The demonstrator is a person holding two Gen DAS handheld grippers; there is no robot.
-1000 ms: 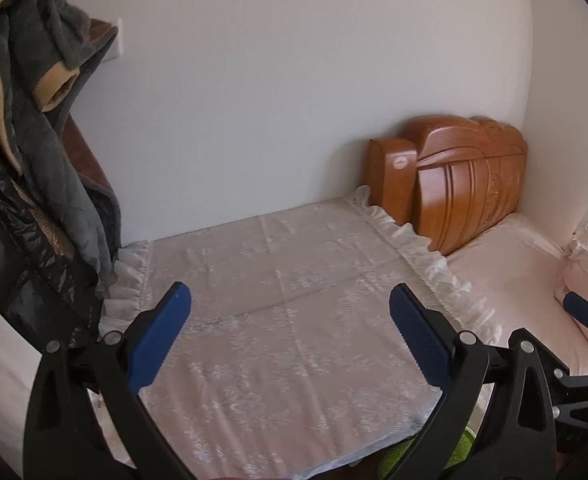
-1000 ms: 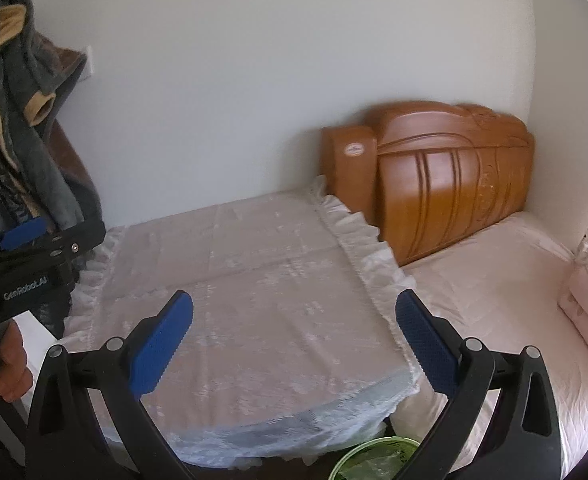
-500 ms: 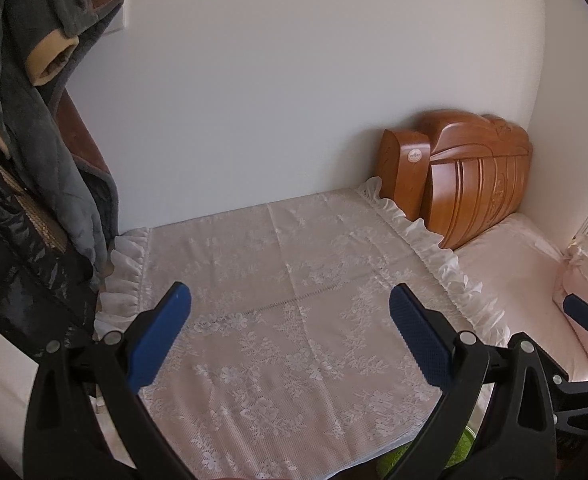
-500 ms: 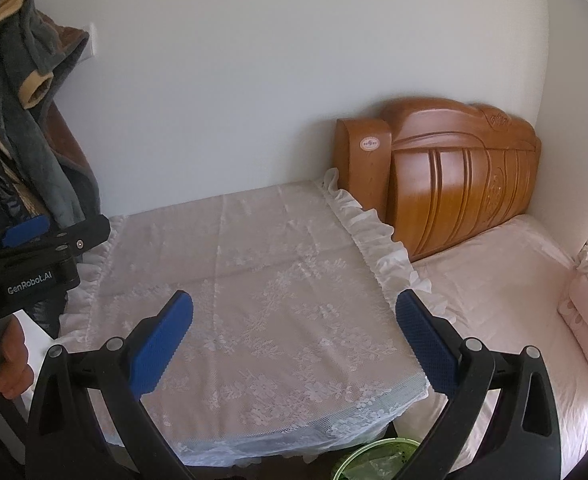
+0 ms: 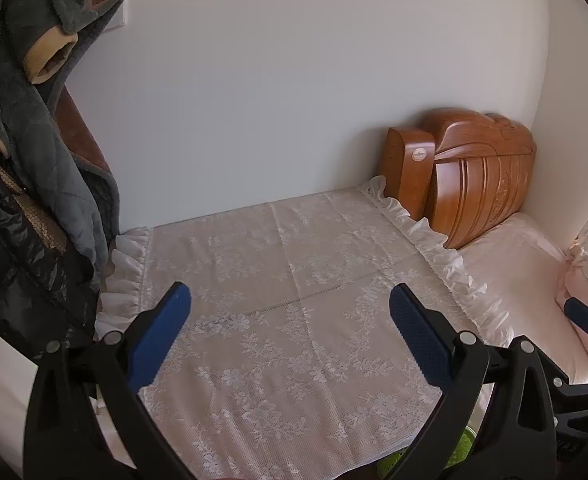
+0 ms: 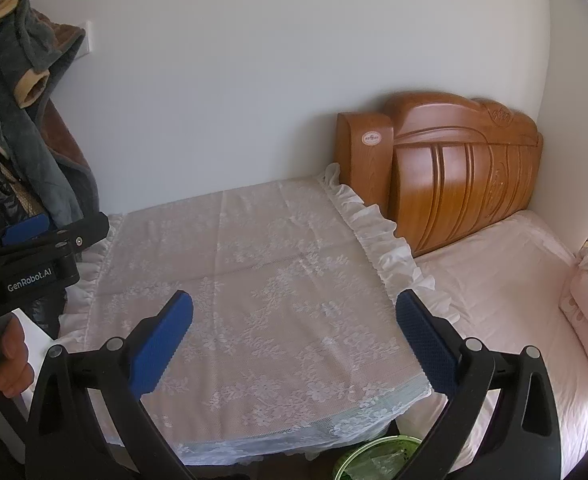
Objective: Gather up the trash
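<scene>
1. the left gripper (image 5: 290, 332) and the right gripper (image 6: 294, 336) both hover spread wide and empty above the white lace-covered worktop (image 6: 254, 280).
2. no trash shows on the worktop or the pink bed (image 6: 494, 280).
3. the green round bin with a clear liner (image 6: 374, 460) sits below the worktop's front edge.
4. judged: either collecting is done, or the remaining trash lies out of view.

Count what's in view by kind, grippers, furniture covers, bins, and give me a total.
Grippers: 2, left gripper and right gripper, both open.
Lace cloths: 1, lace cloth.
Wooden headboards: 1, headboard.
Green bins: 1, green bin.
Total: 5.
</scene>
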